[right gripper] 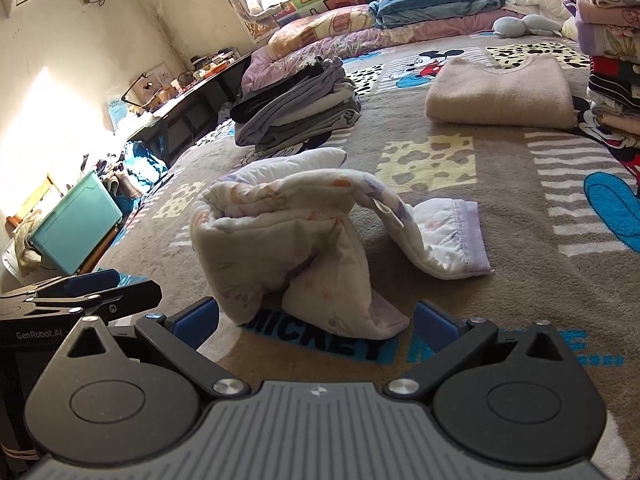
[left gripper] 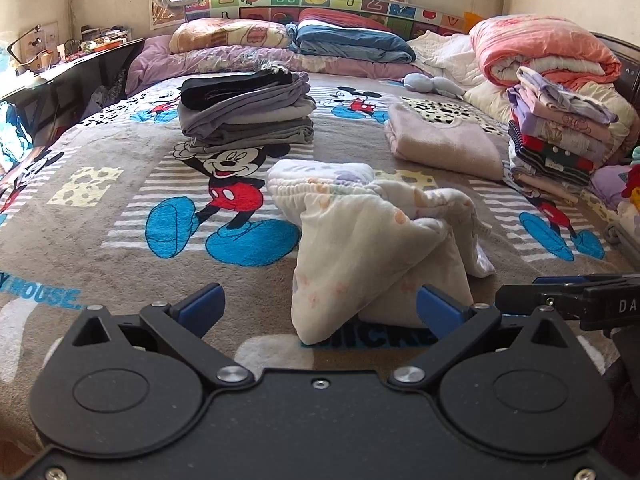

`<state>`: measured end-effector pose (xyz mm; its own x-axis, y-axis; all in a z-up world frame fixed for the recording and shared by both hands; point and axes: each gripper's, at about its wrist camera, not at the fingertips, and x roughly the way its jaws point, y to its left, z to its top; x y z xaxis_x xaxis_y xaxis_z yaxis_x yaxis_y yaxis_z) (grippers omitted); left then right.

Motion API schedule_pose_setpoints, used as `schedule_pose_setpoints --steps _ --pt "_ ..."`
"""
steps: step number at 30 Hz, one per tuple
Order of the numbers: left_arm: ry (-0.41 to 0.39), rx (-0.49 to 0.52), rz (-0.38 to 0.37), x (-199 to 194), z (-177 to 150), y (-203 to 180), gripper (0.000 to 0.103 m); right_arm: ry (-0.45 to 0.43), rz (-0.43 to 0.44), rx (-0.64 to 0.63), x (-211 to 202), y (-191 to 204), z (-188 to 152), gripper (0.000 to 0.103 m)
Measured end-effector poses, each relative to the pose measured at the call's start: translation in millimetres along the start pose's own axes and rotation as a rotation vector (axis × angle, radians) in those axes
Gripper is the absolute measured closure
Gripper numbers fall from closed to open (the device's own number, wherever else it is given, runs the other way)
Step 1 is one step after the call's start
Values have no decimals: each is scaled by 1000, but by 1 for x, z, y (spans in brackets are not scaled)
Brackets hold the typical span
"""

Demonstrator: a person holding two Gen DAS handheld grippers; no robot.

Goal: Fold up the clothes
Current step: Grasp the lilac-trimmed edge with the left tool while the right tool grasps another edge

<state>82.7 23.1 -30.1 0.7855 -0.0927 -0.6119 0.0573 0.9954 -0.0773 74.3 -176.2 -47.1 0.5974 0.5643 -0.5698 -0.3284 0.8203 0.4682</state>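
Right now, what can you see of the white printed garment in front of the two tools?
The white printed garment looks soft and padded, with faint orange and purple prints, a gathered elastic edge and a lilac hem. It is half folded and humped up, not flat, lying on the Mickey Mouse blanket. Both tools are open, and neither grips it.

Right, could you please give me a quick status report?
Both grippers open: left gripper, right gripper. White printed garment lies half-folded and humped on the bed, ungripped. Nothing in the way.
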Motion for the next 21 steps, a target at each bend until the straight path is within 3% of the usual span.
schedule_pose_setpoints --steps 3,7,9,13,17,21 --pt "-30 -8 -16 6 5 4 0 -37 11 4 7 -10 6 0" --pt "-15 -21 -15 18 13 10 0 -38 -60 -63 19 -14 13 0" --pt "14 -63 -35 26 19 19 0 -32 -61 -72 23 -18 17 0" --pt "-1 -170 -63 38 29 40 0 -49 -26 -60 28 -27 25 0" --pt "-10 -267 -118 54 38 60 0 -78 -49 -89 35 -35 31 0" --pt "8 -341 -170 76 45 77 1 -87 -52 -177 41 -36 29 0"
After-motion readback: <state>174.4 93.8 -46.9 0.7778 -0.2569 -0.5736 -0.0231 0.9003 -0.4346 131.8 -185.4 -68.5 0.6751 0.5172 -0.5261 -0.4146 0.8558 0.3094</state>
